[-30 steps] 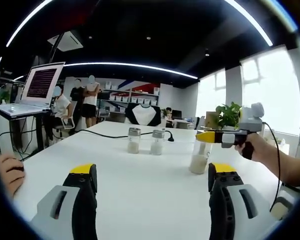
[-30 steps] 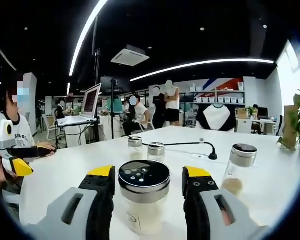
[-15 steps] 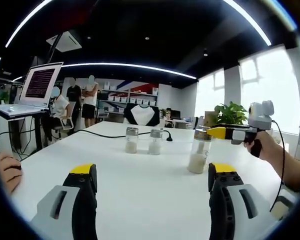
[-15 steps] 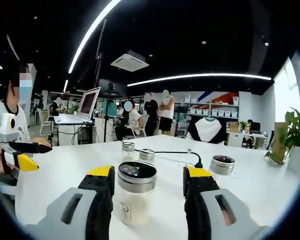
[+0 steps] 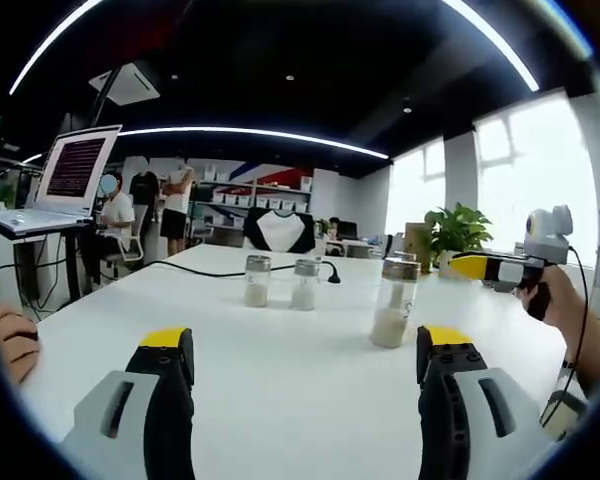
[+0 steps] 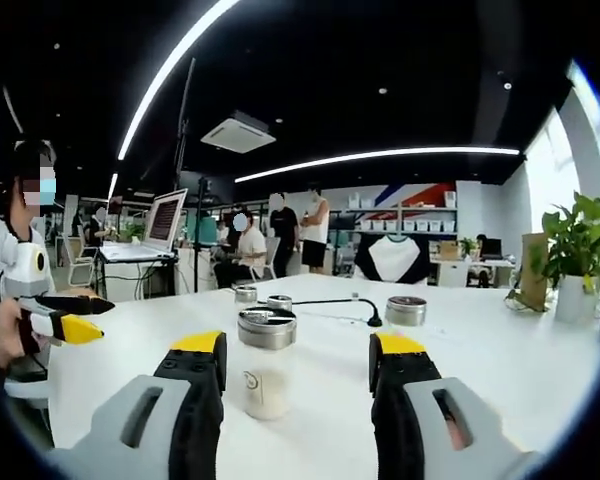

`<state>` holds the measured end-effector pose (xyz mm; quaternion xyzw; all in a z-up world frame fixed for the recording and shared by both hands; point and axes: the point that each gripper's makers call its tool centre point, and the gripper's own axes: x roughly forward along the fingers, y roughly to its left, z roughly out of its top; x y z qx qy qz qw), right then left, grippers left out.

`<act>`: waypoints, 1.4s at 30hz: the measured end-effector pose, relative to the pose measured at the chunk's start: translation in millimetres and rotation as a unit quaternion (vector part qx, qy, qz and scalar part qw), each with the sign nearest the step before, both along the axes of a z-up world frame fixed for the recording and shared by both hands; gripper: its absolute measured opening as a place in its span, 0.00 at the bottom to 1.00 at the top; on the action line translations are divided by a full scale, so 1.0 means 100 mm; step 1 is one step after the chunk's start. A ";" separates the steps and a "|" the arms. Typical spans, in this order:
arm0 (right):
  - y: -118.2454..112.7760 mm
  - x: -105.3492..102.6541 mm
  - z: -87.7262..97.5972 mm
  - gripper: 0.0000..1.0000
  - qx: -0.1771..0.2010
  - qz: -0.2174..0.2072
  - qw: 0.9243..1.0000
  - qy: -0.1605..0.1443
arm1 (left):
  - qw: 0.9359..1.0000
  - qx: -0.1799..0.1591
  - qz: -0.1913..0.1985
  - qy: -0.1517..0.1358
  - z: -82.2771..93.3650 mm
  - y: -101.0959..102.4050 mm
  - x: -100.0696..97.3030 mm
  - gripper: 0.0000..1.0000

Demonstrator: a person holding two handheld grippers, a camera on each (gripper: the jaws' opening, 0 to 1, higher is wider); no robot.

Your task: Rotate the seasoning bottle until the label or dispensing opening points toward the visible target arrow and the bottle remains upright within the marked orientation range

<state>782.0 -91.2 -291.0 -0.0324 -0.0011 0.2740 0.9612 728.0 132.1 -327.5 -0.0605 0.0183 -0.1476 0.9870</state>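
The seasoning bottle (image 5: 392, 302), clear with pale powder in its lower part and a metal shaker lid, stands upright on the white table (image 5: 280, 390). My left gripper (image 5: 305, 345) is open over the bare table, the bottle ahead and to its right. My right gripper (image 5: 485, 266) enters from the right, held by a hand, clear of the bottle. In the right gripper view the bottle (image 6: 267, 365) stands ahead of my open right gripper (image 6: 298, 350), untouched. My left gripper (image 6: 68, 322) shows at the far left, held by a person.
Two small shakers (image 5: 257, 281) (image 5: 305, 284) stand mid-table beside a black cable (image 5: 210, 271). Another jar (image 6: 407, 311) stands further right. A laptop (image 5: 72, 172) is on a stand at left, a potted plant (image 6: 578, 245) at right. People stand in the background.
My right gripper has drawn back from the bottle, which now looks smaller and farther ahead of its jaws. The bottle stays upright. My left gripper has hardly moved.
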 end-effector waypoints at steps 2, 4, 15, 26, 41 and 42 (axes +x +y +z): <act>-0.05 -0.05 -0.02 0.58 0.003 -0.009 1.000 -0.002 | 1.000 0.001 -0.001 -0.001 0.01 -0.01 0.00 0.97; -0.13 -0.09 -0.04 0.58 0.004 -0.017 1.000 -0.001 | 1.000 0.000 -0.003 -0.001 0.01 -0.03 -0.01 0.97; -0.24 -0.18 -0.05 0.57 0.018 -0.028 0.999 0.000 | 1.000 0.009 -0.006 -0.001 0.03 -0.07 0.00 0.96; -0.34 0.02 -0.02 0.58 0.031 -0.038 0.999 -0.001 | 1.000 0.017 -0.020 -0.008 0.03 -0.16 0.00 0.96; -0.50 0.61 0.11 0.57 0.032 -0.065 0.997 -0.008 | 1.000 0.019 -0.018 -0.008 0.01 -0.14 0.01 0.96; -0.50 0.66 0.10 0.57 0.028 -0.066 0.997 -0.007 | 1.000 0.018 -0.018 -0.007 0.00 -0.14 0.01 0.96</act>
